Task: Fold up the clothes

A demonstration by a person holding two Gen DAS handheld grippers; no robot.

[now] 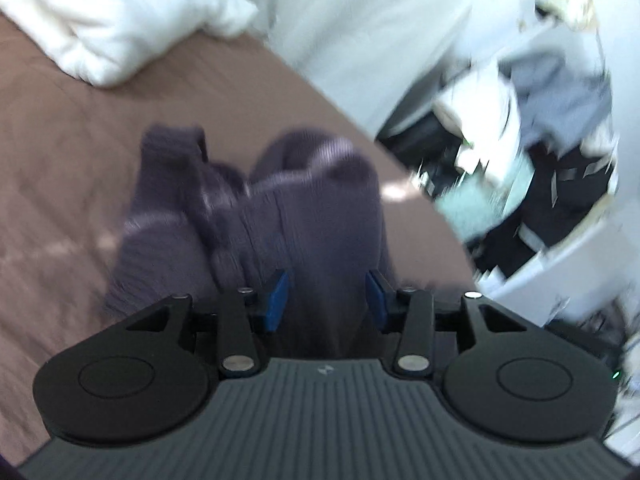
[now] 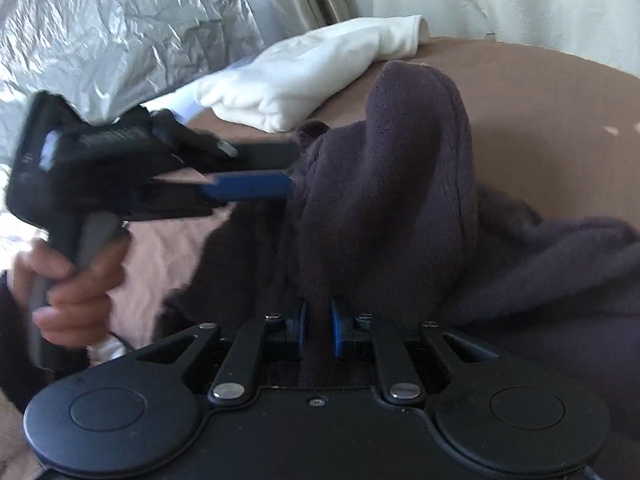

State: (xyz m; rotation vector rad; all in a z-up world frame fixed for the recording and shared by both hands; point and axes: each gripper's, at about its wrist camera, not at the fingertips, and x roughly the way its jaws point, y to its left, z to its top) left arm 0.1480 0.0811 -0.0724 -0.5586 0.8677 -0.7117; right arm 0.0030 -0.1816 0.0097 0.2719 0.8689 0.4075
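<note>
In the left wrist view the left gripper (image 1: 327,295) has its jaws parted, pads clear of the dark purple garment (image 1: 256,216) that runs between and ahead of them on the brown bed (image 1: 60,168). In the right wrist view the right gripper (image 2: 319,330) has narrow jaws pinching a fold of that garment (image 2: 384,184), which rises bunched beyond them; the left gripper (image 2: 286,174) reaches its edge from the left, held by a hand (image 2: 74,288).

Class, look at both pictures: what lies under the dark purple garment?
The dark purple garment rests on a brown bed cover, which shows all around it. A white pillow lies beyond it. Whatever is directly beneath the bunched fabric is covered and cannot be seen.
</note>
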